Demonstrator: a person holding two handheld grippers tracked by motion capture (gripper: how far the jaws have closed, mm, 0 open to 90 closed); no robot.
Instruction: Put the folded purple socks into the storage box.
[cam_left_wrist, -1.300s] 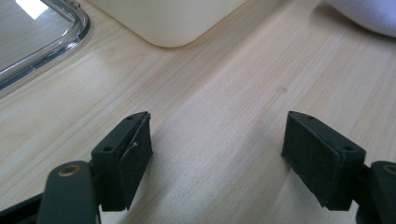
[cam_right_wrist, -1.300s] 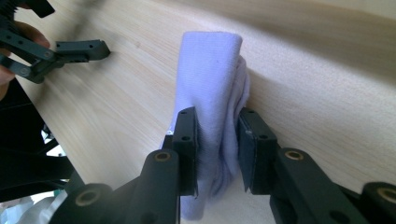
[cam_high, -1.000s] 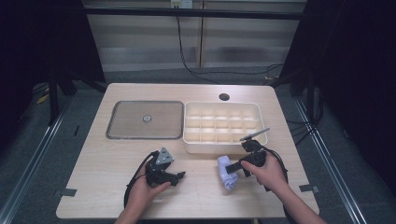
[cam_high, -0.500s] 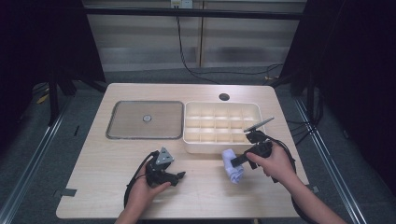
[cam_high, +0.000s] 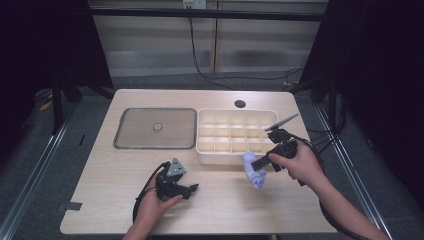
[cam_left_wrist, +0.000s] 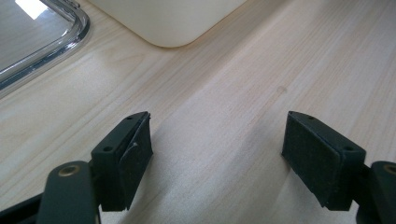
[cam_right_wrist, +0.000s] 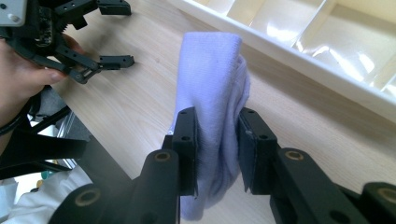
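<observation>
The right gripper (cam_high: 256, 164) has its two black jaws pinched on a pale lilac sock (cam_high: 254, 170), folded or rolled into a soft bundle. In the right gripper view the sock (cam_right_wrist: 212, 102) stands up between the jaws, its long axis running along them: the folded, squared-off end points away from the hand, toward the white divided tray (cam_right_wrist: 322, 42), and the looser end hangs down past the pads toward the person. The cloth bulges on both sides of the grip, so it is squeezed firmly.

From the high view the sock hangs just in front of the tray's (cam_high: 235, 157) near wall, close to its right half, lifted a little off the wooden table (cam_high: 100, 165); its length slants from upper left down to lower right. Whether its lower tip brushes the tabletop I cannot tell.

The left gripper (cam_high: 191, 188) sits on the table well to the left of the sock, held in the person's left hand (cam_high: 155, 205), jaws pointing right. In the left gripper view its jaws stand wide apart over bare wood, with nothing between them. A clear flat lid (cam_high: 156, 128) lies on the table left of the tray.
</observation>
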